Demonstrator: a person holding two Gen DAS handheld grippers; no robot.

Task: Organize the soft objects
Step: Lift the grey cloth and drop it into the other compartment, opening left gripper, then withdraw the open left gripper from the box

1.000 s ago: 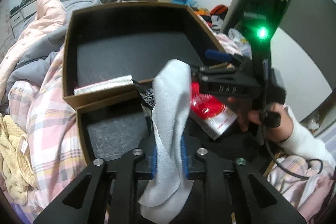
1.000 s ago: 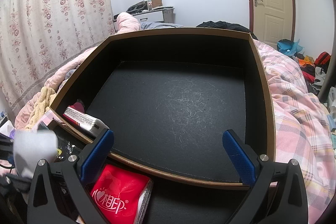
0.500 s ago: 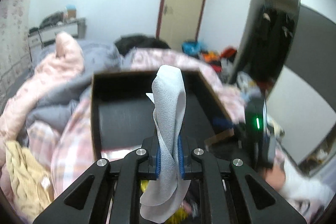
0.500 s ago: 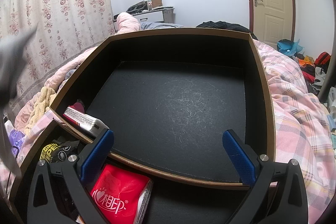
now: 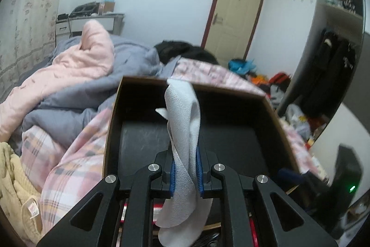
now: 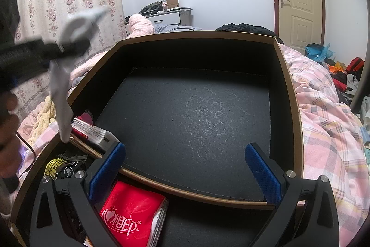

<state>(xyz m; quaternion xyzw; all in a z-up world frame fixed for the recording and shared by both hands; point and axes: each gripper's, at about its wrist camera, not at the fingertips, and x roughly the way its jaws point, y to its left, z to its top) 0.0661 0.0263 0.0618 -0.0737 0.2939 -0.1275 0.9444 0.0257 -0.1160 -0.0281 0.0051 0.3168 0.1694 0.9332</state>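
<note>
Left gripper (image 5: 186,174) is clamping a grey cloth (image 5: 183,122) mid-air, over the large black tray (image 6: 285,75) — tray bottom is showing bare, so cloth not yet placed. Right gripper (image 6: 185,168) is hanging released, holding nothing, w/ a red tissue pack (image 6: 131,217) lying below in the near compartment. Judging: early stage, placing left.

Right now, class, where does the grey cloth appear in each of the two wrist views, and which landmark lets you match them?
Left wrist view: the grey cloth stands at centre, pinched in the left hand-held gripper, hanging below it.
Right wrist view: the same cloth hangs at far left, blurred, above the box edge.
Shared landmark: the large black-lined box with a brown rim.
</note>
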